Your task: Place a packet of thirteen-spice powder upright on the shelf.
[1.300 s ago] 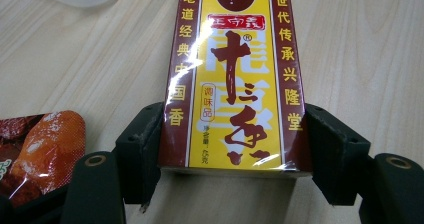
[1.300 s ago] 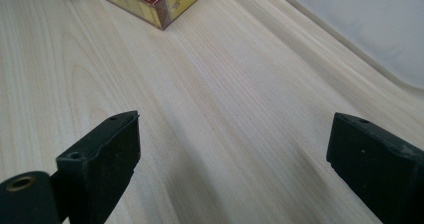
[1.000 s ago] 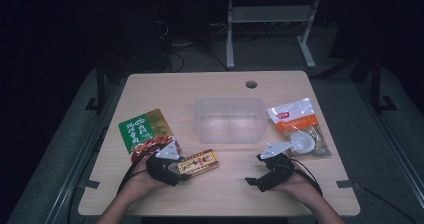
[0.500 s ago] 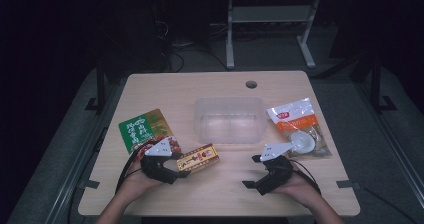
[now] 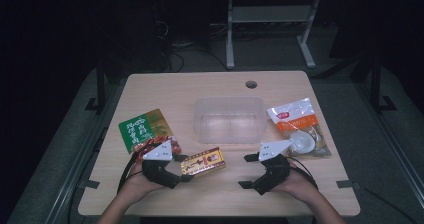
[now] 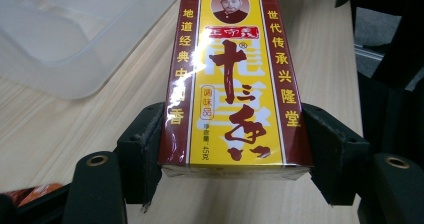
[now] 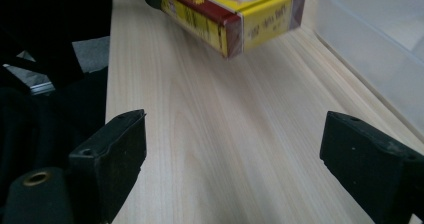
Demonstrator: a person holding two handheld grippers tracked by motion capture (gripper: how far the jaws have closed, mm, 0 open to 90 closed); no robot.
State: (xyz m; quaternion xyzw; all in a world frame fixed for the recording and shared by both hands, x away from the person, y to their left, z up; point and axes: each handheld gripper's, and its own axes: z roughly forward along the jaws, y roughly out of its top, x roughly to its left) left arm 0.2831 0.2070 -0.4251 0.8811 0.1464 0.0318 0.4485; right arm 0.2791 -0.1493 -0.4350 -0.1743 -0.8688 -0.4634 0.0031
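A yellow and dark red spice box [image 5: 203,160] [image 6: 232,79] hangs just above the table, and my left gripper [image 5: 181,166] [image 6: 232,149] is shut on its near end. In the right gripper view the same box [image 7: 235,9] floats clear of the wood at the top. My right gripper [image 5: 247,171] [image 7: 235,154] stands open near the front edge, right of the box, with nothing between its jaws. A clear plastic tub [image 5: 229,119] [image 6: 65,29] [image 7: 380,49] sits empty at the table's middle, beyond both grippers.
A green snack bag [image 5: 144,128] lies at the left, just behind my left hand. An orange and white bag [image 5: 295,121] with a round white item [image 5: 302,142] on it lies at the right. A round cable hole [image 5: 251,84] marks the table's far side.
My left gripper has lifted the spice box off the table and carried it slightly forward and right. My right gripper has stayed open in about the same place.
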